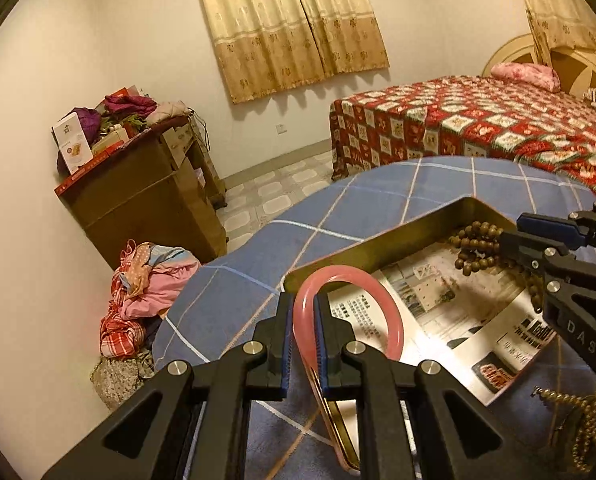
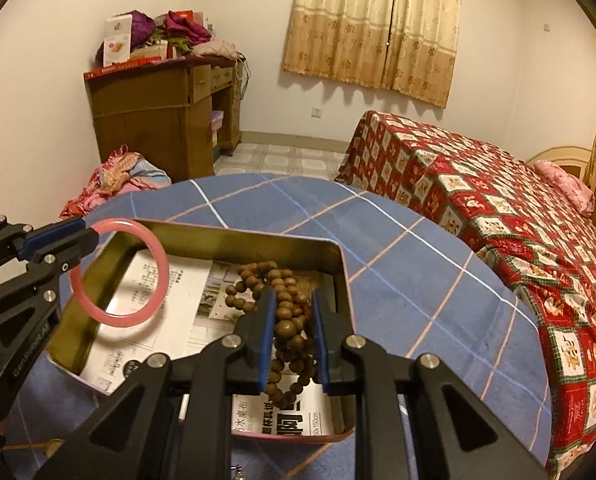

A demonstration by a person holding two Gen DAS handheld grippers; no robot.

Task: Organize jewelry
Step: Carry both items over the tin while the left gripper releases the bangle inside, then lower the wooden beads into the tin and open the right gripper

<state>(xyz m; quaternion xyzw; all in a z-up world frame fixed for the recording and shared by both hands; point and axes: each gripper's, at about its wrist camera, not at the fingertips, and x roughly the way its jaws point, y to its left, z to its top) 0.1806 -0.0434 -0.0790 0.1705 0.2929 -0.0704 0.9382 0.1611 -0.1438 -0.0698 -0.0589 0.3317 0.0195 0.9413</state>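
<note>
A gold metal tin (image 1: 378, 240) (image 2: 238, 246) lined with printed paper sits on a blue checked tablecloth. My left gripper (image 1: 303, 300) (image 2: 88, 234) is shut on a pink bangle (image 1: 390, 300) (image 2: 160, 268) and holds it upright over the tin's near-left corner. My right gripper (image 2: 294, 300) (image 1: 514, 232) is shut on a string of brown wooden beads (image 2: 290, 320) (image 1: 478, 248) that hangs into the tin's far right side. A gold bead chain (image 1: 582, 420) lies on the cloth beside the tin.
The round table's cloth (image 2: 398, 248) drops off at its far edge. Beyond are a bed with a red patterned cover (image 2: 498, 200), a wooden cabinet piled with things (image 2: 158, 120), and a heap of clothes (image 1: 146, 292) on the floor.
</note>
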